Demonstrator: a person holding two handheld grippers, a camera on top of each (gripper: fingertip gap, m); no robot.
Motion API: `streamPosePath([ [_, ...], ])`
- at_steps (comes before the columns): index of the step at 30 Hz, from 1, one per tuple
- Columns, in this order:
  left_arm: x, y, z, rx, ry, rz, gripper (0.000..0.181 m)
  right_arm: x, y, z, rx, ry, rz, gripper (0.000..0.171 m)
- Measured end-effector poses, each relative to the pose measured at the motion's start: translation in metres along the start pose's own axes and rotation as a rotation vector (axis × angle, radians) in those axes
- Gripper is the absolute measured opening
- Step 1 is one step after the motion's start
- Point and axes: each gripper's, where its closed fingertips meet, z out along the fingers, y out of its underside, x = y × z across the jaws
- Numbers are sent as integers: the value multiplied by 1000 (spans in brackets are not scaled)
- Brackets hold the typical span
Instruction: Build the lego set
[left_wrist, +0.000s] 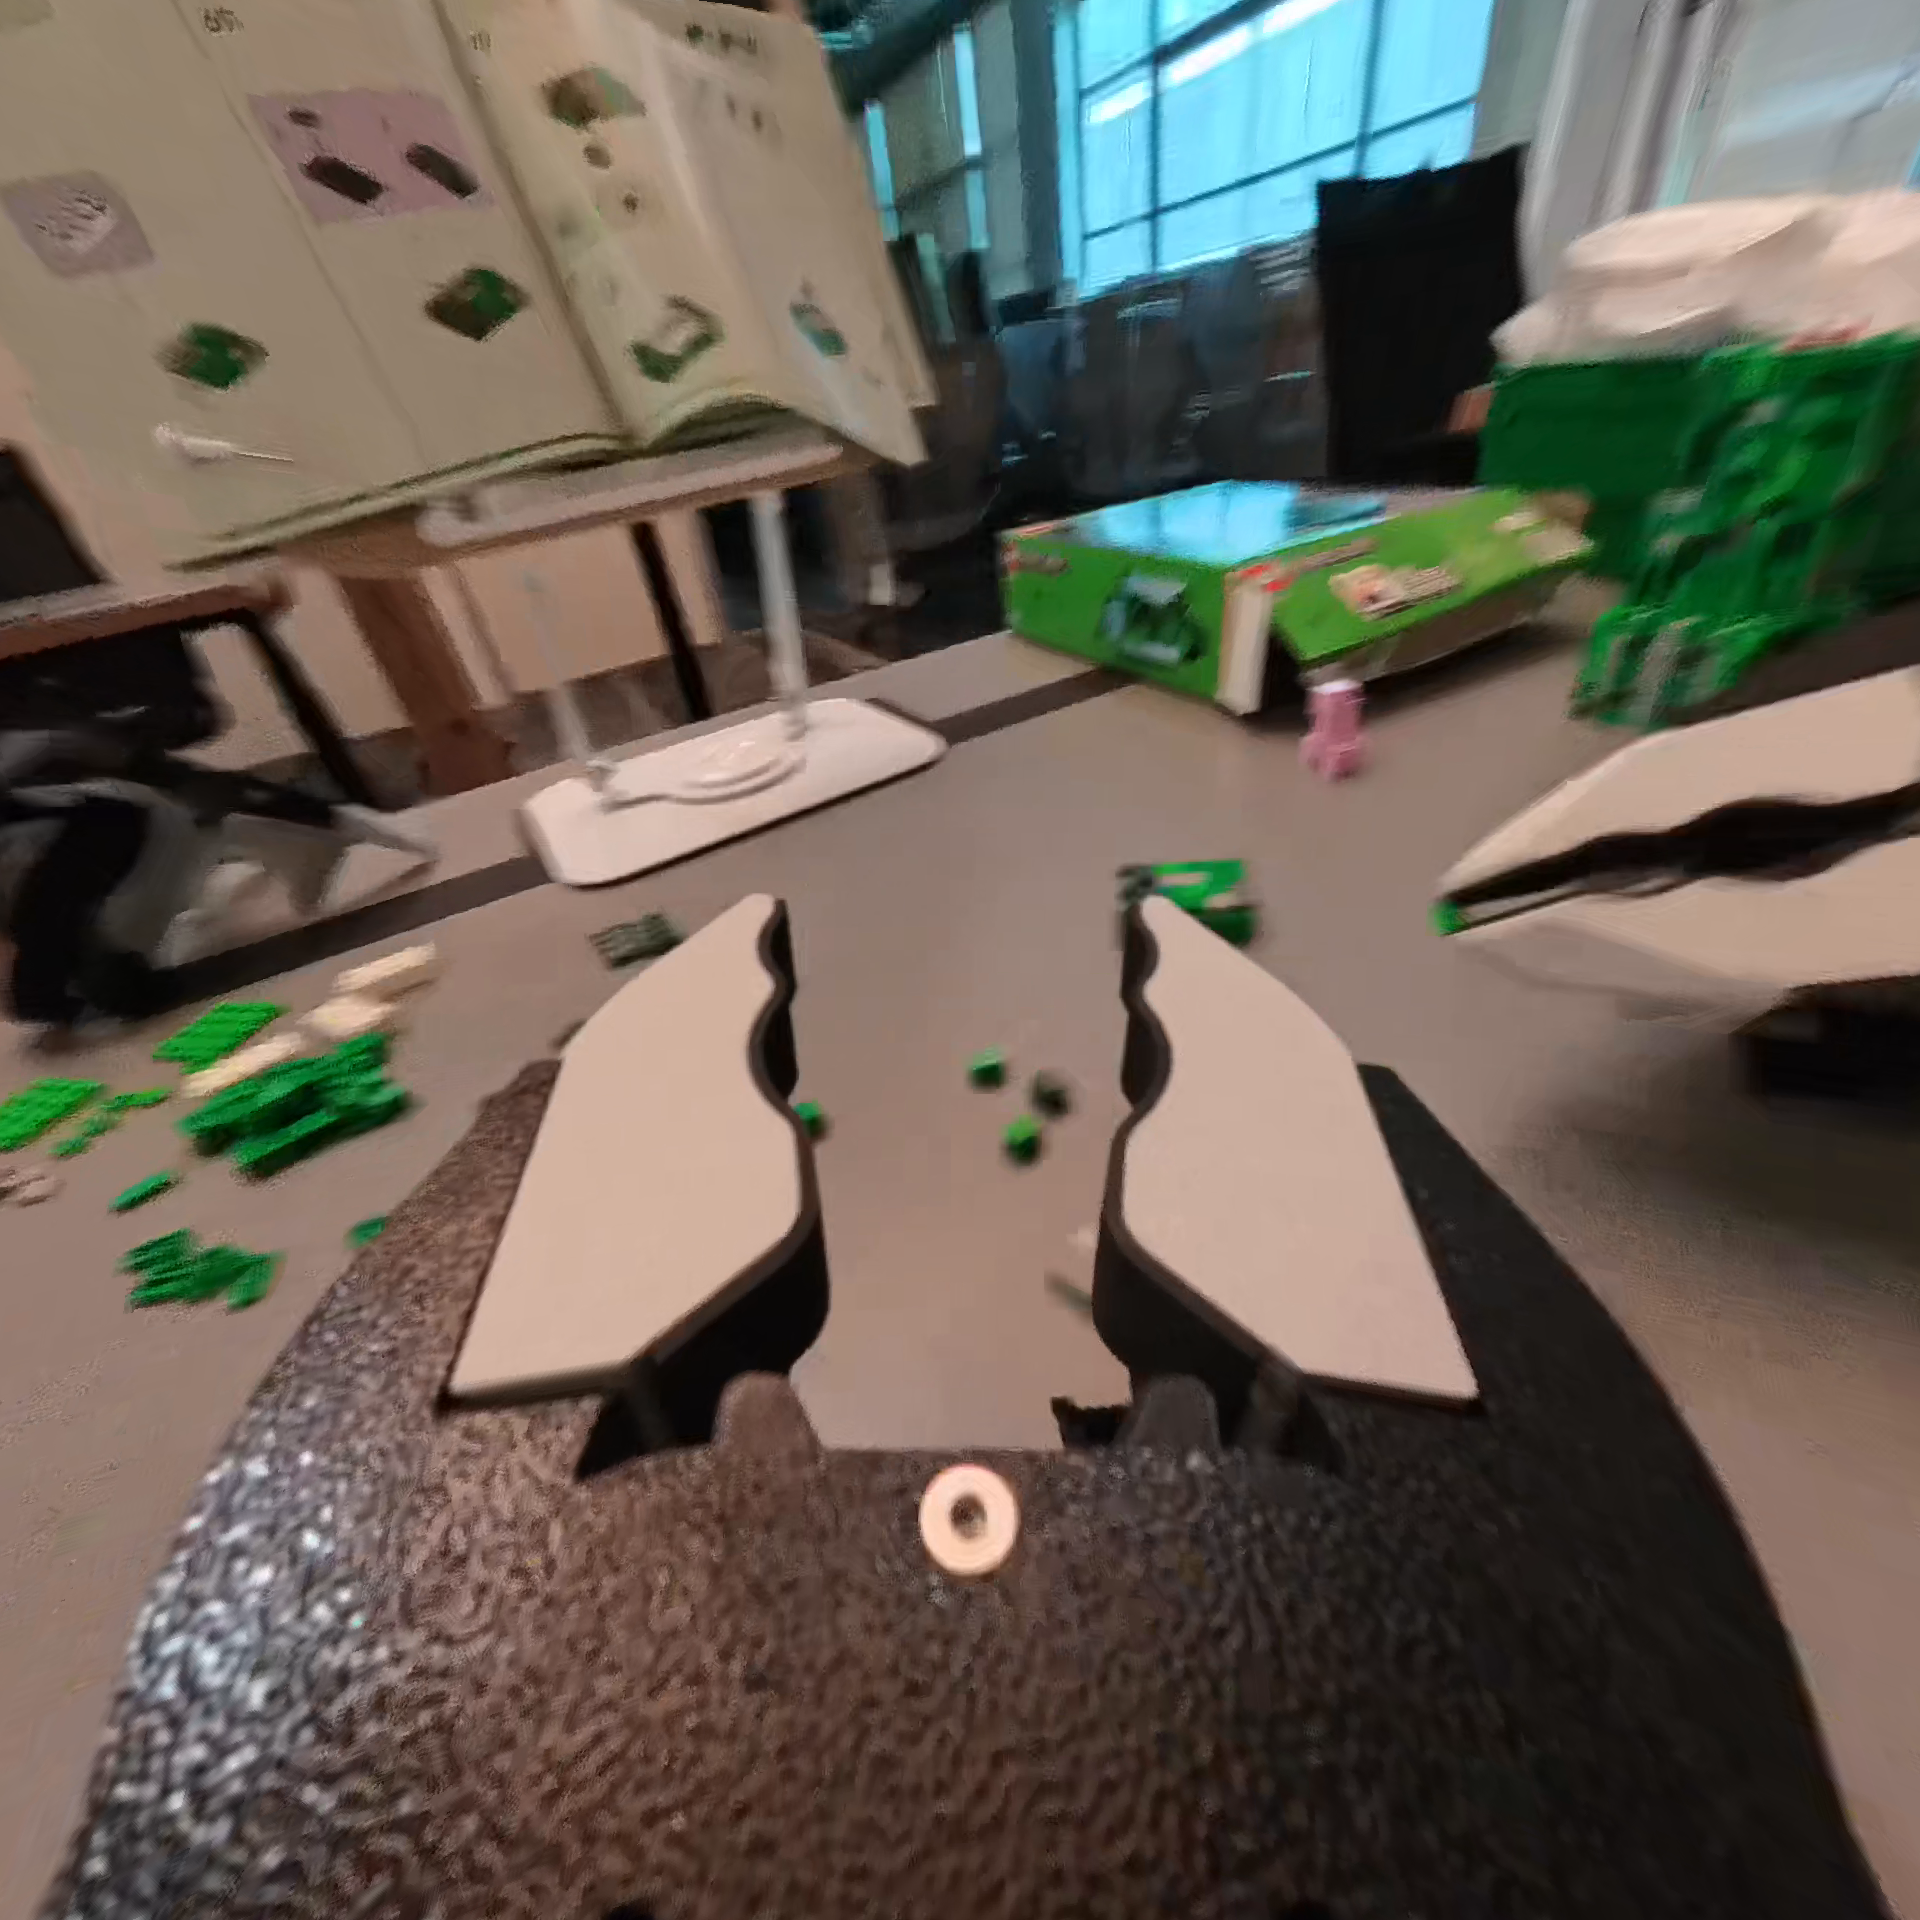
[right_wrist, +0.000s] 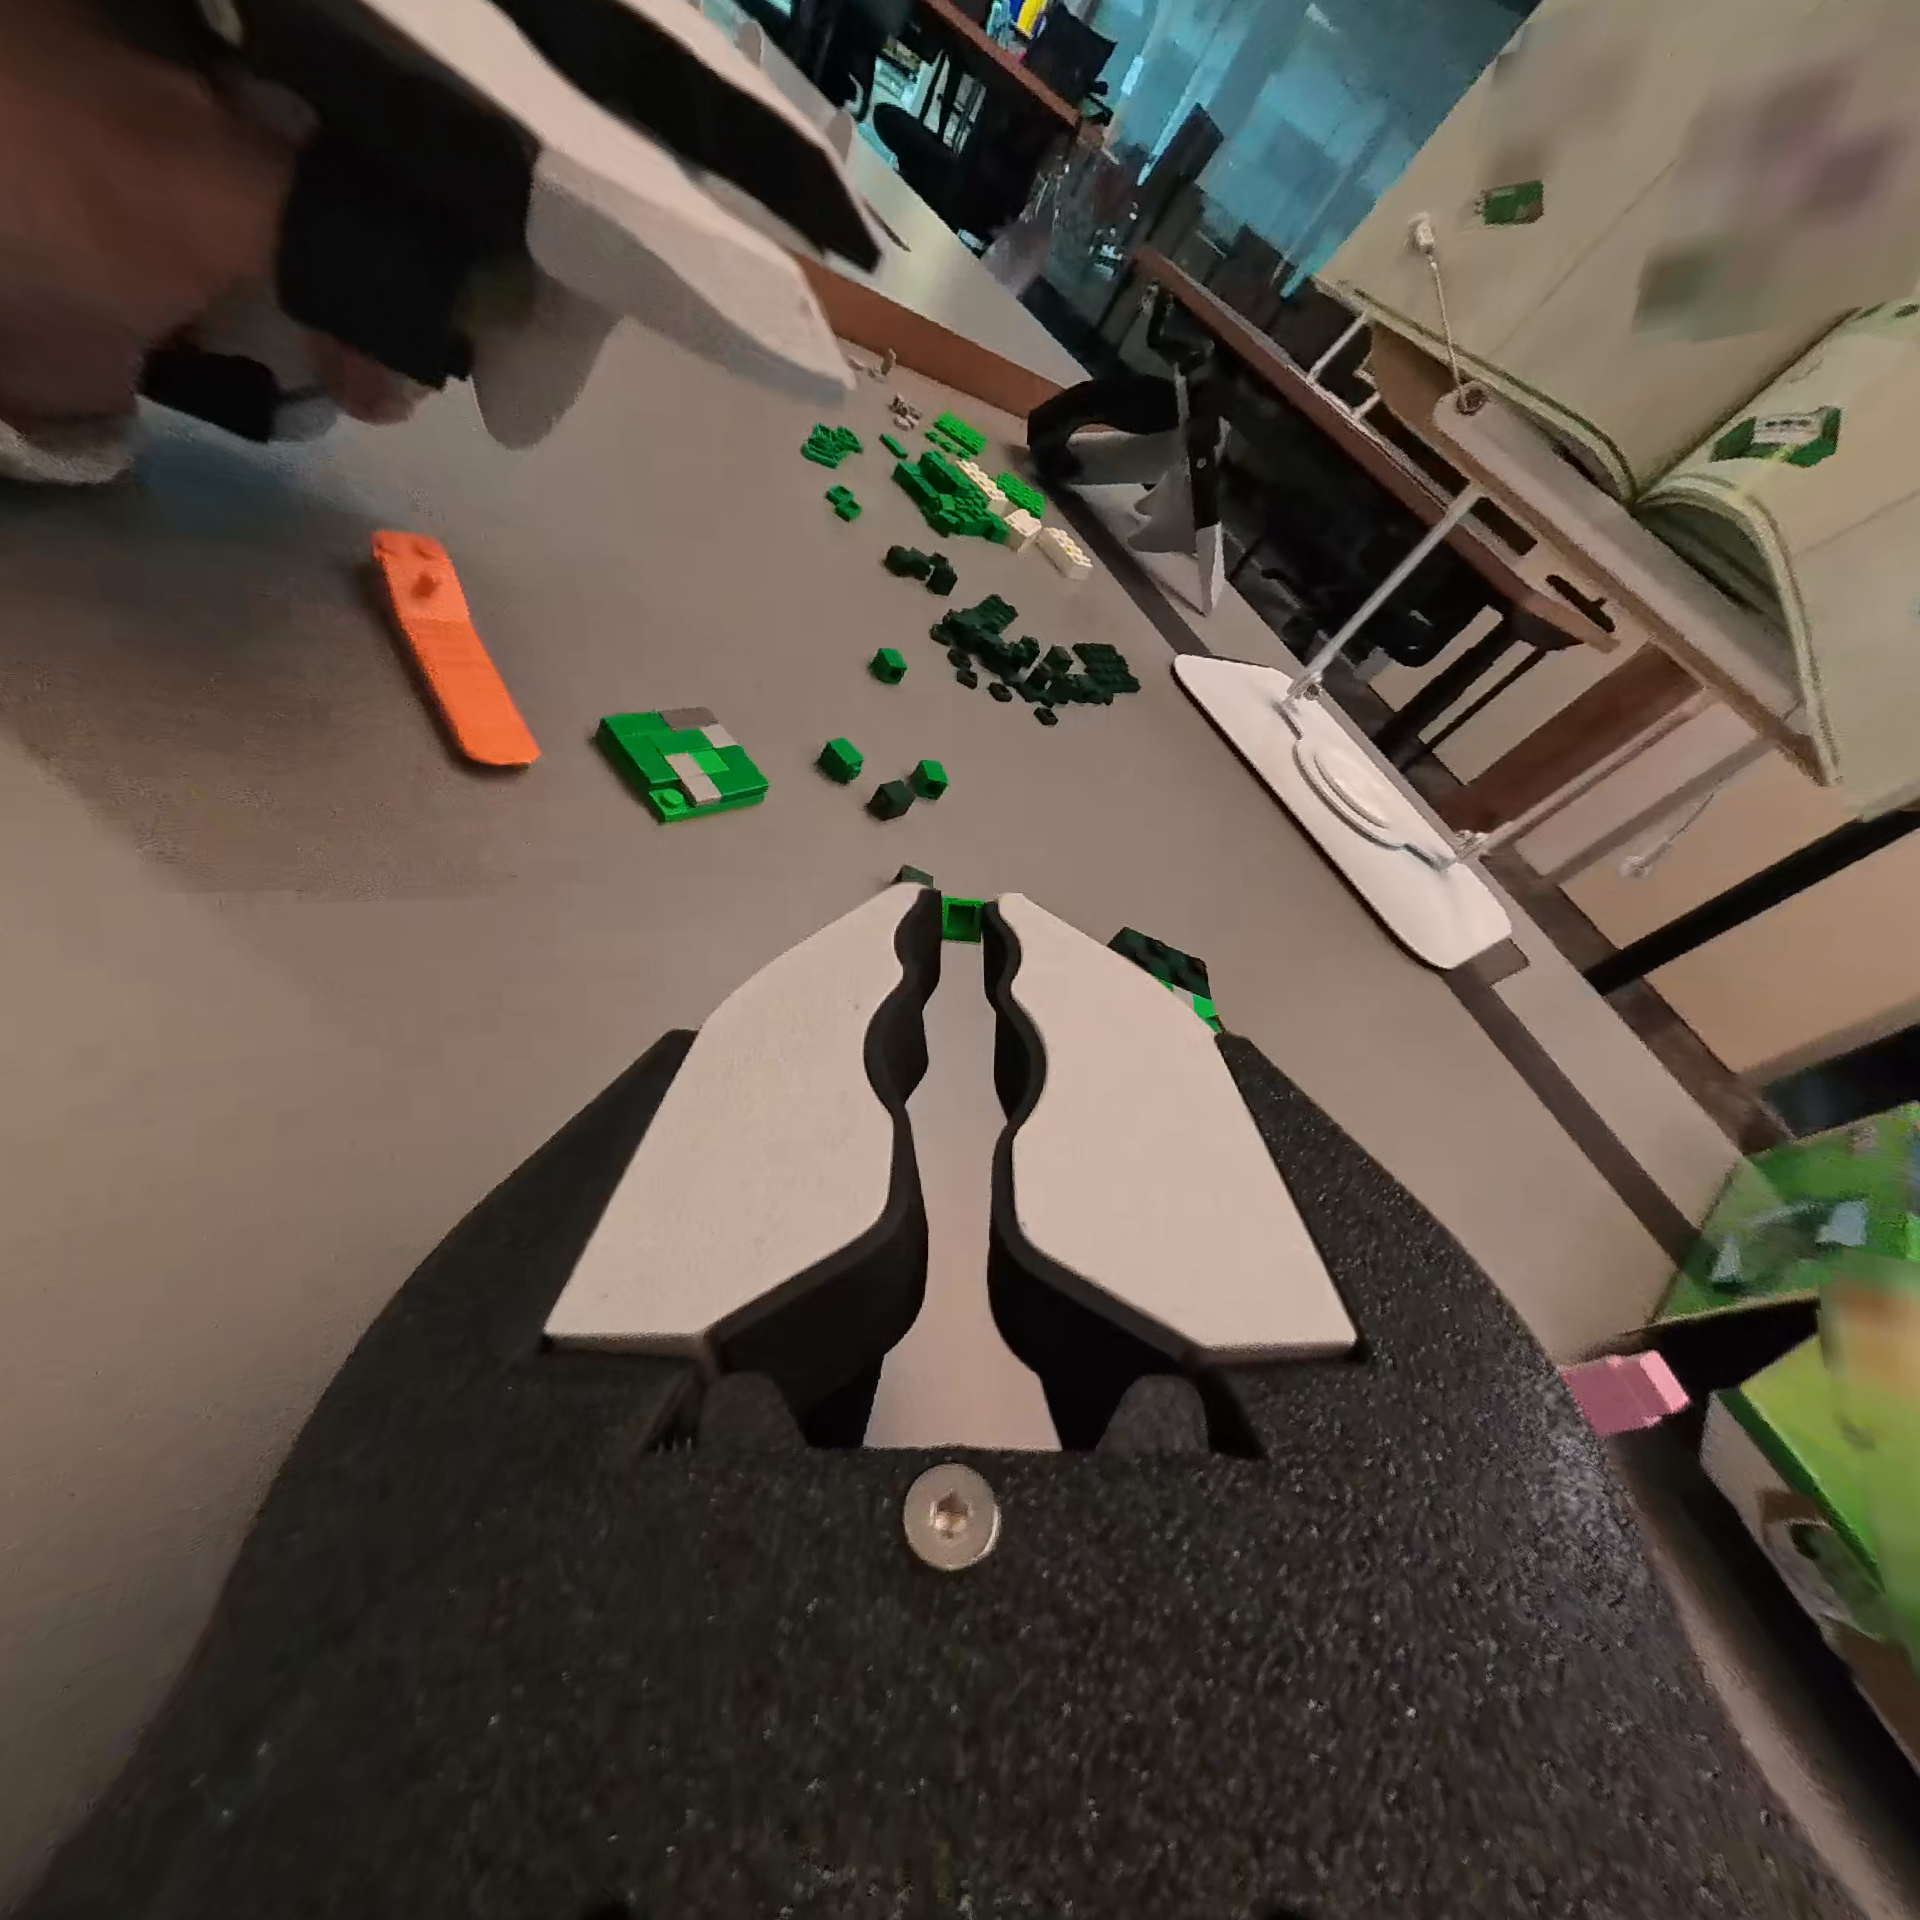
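My left gripper (left_wrist: 956, 920) is open and empty above the grey table, with three small green bricks (left_wrist: 1023, 1101) lying between and beyond its fingers. My right gripper (right_wrist: 962, 916) is shut on a small bright green brick (right_wrist: 962, 921) at its fingertips; it also shows at the right of the left wrist view (left_wrist: 1455, 914). A flat green and grey assembled plate (right_wrist: 681, 764) lies on the table ahead of the right gripper, with loose small green bricks (right_wrist: 883, 774) to its right. The left gripper shows at the upper left of the right wrist view (right_wrist: 665, 312).
An orange brick separator (right_wrist: 452, 649) lies left of the plate. Piles of green, dark green and white bricks (right_wrist: 966, 499) (left_wrist: 291, 1101) lie farther off. An instruction booklet (left_wrist: 468, 239) stands on a white stand (left_wrist: 727, 784). A green set box (left_wrist: 1278, 582) and a pink figure (left_wrist: 1335, 727) sit at the back.
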Motion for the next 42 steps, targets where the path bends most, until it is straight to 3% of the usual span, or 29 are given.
streamPosePath([
  [7, 83, -9, 23, -34, 346, -67, 40, -2, -7, -2, 38, 33, -89, 7],
  [12, 93, -2, 10, -60, 548, -274, 18, -7, -18, -7, 98, 44, -158, 7],
  [18, 101, 5, -4, -117, 715, -417, 8, -15, -25, -8, 114, 60, -270, 7],
  [30, 110, 13, -3, -178, 761, -469, 18, -34, -31, -7, 128, 41, -409, 7],
  [42, 117, 18, -3, -221, 773, -433, 16, -35, -31, -7, 124, 44, -424, 7],
])
